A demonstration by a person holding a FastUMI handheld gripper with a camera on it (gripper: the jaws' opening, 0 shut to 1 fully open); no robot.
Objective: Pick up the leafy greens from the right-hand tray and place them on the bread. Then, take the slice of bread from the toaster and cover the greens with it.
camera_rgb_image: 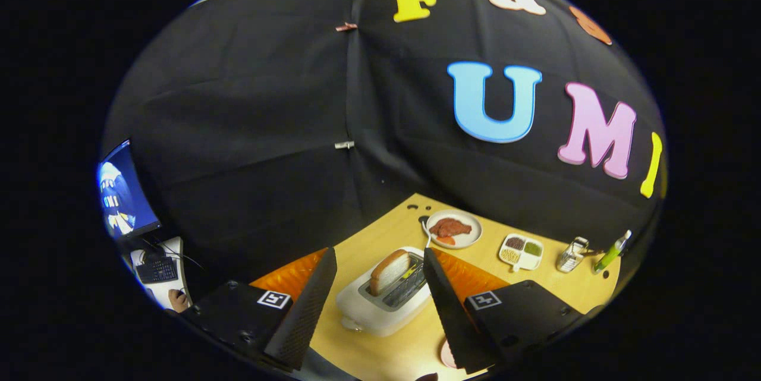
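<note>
1. Gripper view, lower centre of the frame: the gripper is released, its two dark fingers spread wide apart with nothing held between them.
2. Between the fingers and just ahead of them stands a white toaster on the wooden table.
3. A slice of bread stands upright in the toaster's left slot, its browned crust showing; the slot beside it shows only dark wire.
4. Beyond the toaster, right of centre, a round white plate carries a reddish-brown piece of food and a small orange piece at its near edge.
5. Further right lies a white divided tray; its compartments hold dark, green and pale contents, too small to identify as the leafy greens.
6. Right of the tray stand a small metallic object and, near the table's far right edge, a tilted green bottle.
7. Lower left of the frame: a lit monitor, a keyboard below it, and a hand beside the keyboard.
</note>
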